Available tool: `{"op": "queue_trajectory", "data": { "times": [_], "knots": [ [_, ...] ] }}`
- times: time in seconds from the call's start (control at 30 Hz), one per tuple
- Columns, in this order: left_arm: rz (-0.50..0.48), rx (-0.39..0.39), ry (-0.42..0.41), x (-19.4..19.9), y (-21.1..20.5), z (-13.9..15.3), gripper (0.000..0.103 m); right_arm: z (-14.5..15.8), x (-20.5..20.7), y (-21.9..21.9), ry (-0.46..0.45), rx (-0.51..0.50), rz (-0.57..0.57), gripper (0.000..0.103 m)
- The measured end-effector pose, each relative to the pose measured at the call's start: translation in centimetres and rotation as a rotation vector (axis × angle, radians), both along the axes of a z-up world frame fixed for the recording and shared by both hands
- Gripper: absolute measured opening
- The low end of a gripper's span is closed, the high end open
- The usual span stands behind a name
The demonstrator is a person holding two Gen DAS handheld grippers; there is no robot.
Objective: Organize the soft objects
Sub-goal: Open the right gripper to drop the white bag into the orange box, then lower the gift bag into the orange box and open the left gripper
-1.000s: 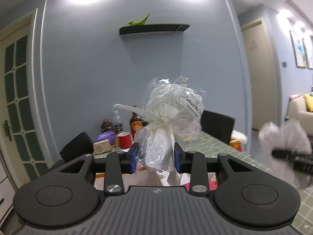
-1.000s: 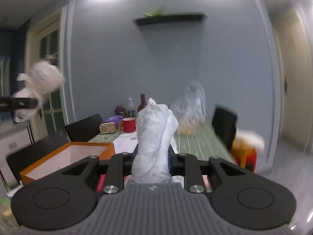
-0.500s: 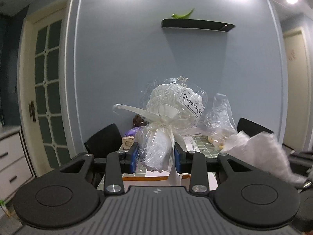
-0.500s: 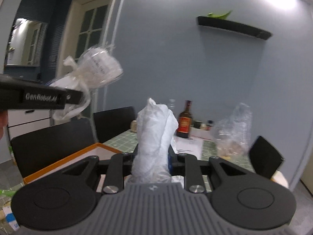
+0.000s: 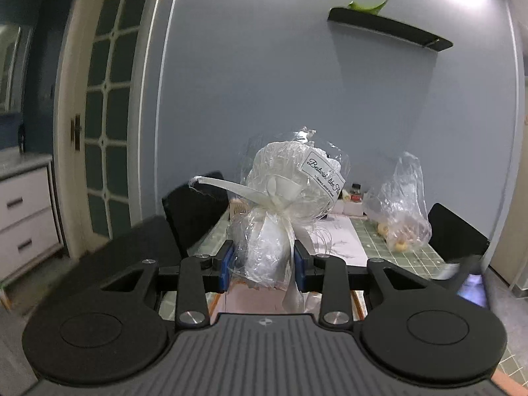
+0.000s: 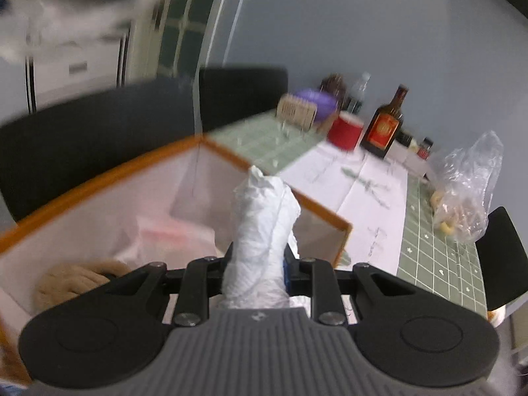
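My left gripper point(image 5: 263, 265) is shut on a cellophane-wrapped white bundle point(image 5: 287, 198) tied with a cream ribbon and bearing a small label; it stands up between the blue pads. My right gripper point(image 6: 255, 272) is shut on a crumpled white soft roll point(image 6: 262, 231) that sticks up over an orange-rimmed box point(image 6: 214, 151) with pale inner walls. Inside that box lie a tan knitted item point(image 6: 77, 280) and something pinkish. The box edge point(image 5: 358, 300) shows just under the left gripper. The left gripper and its bundle appear only as a blur at the top left of the right wrist view.
A green checked table point(image 6: 442, 257) carries white paper sheets, a brown bottle point(image 6: 384, 125), a red cup point(image 6: 345, 130), a purple item, small jars and a clear plastic bag of food point(image 5: 401, 211). Black chairs point(image 6: 82, 145) surround it. A glazed door point(image 5: 109, 112) and white drawers stand left.
Both views swung across the room. The right gripper dropped and tilted down over the orange box, its roll still held. The left gripper rolled and moved sideways with its bundle.
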State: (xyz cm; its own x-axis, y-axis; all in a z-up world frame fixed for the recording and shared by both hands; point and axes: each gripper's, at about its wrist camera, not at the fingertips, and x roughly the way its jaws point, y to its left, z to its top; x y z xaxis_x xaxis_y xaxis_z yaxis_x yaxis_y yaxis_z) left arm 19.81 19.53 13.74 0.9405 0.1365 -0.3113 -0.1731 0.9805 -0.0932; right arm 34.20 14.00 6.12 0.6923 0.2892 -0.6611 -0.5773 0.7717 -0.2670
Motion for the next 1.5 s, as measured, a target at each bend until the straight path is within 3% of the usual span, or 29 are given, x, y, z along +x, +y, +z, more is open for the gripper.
{"op": "queue_trajectory", "data": {
  "times": [0.13, 0.23, 0.33, 0.4, 0.43, 0.47, 0.7, 0.8, 0.9, 0.93, 1.03, 1.17, 1.33, 1.47, 1.5],
  "knots": [
    [0.006, -0.031, 0.020, 0.4, 1.4, 0.1, 0.040, -2.0, 3.1, 2.2, 0.072, -0.102, -0.037, 0.023],
    [0.055, 0.025, -0.008, -0.5, 1.2, 0.5, 0.040, -3.1, 3.1, 3.6, 0.053, -0.228, -0.017, 0.023],
    [0.060, 0.015, 0.003, -0.7, 1.6, 0.7, 0.040, -3.2, 3.4, 3.5, 0.077, -0.223, -0.058, 0.031],
    [0.061, 0.006, 0.008, -0.7, 2.0, 0.8, 0.040, -2.9, 3.0, 3.4, 0.034, -0.232, -0.043, 0.050],
    [0.067, 0.004, 0.008, -0.6, 2.1, 0.8, 0.040, -2.7, 2.8, 3.4, 0.015, -0.233, -0.031, 0.080],
    [0.074, 0.002, 0.009, -0.7, 2.4, 0.8, 0.040, -2.4, 2.6, 3.1, -0.011, -0.219, -0.014, 0.099],
    [0.064, 0.006, 0.028, -0.1, 3.1, 0.7, 0.040, 0.9, -0.9, 0.4, -0.149, -0.094, -0.015, 0.100],
    [0.041, 0.071, 0.053, 0.1, 2.1, 0.4, 0.041, 2.1, -1.7, -1.8, -0.177, 0.000, -0.086, 0.101],
    [-0.055, 0.249, 0.157, 1.1, -0.2, -1.0, 0.041, 2.7, -2.4, -4.3, -0.158, 0.137, -0.120, 0.101],
    [-0.076, 0.274, 0.188, 1.7, -0.8, -1.5, 0.041, 2.6, -2.5, -5.1, -0.155, 0.168, -0.134, 0.101],
    [-0.079, 0.291, 0.298, 3.6, -1.5, -3.0, 0.041, 2.1, -1.9, -6.6, -0.132, 0.204, -0.180, 0.101],
    [-0.122, 0.391, 0.438, 5.6, -2.3, -5.5, 0.041, 1.9, -1.1, -7.7, -0.121, 0.212, -0.222, 0.101],
    [-0.132, 0.363, 0.528, 7.0, -1.6, -7.1, 0.041, 1.9, -0.4, -9.1, -0.075, 0.279, -0.239, 0.101],
    [-0.129, 0.498, 0.623, 6.4, -2.1, -9.1, 0.041, 1.7, -0.2, -9.4, -0.064, 0.294, -0.249, 0.101],
    [-0.128, 0.502, 0.636, 6.2, -2.1, -9.2, 0.042, 1.6, -0.2, -9.4, -0.064, 0.287, -0.251, 0.101]
  ]
}}
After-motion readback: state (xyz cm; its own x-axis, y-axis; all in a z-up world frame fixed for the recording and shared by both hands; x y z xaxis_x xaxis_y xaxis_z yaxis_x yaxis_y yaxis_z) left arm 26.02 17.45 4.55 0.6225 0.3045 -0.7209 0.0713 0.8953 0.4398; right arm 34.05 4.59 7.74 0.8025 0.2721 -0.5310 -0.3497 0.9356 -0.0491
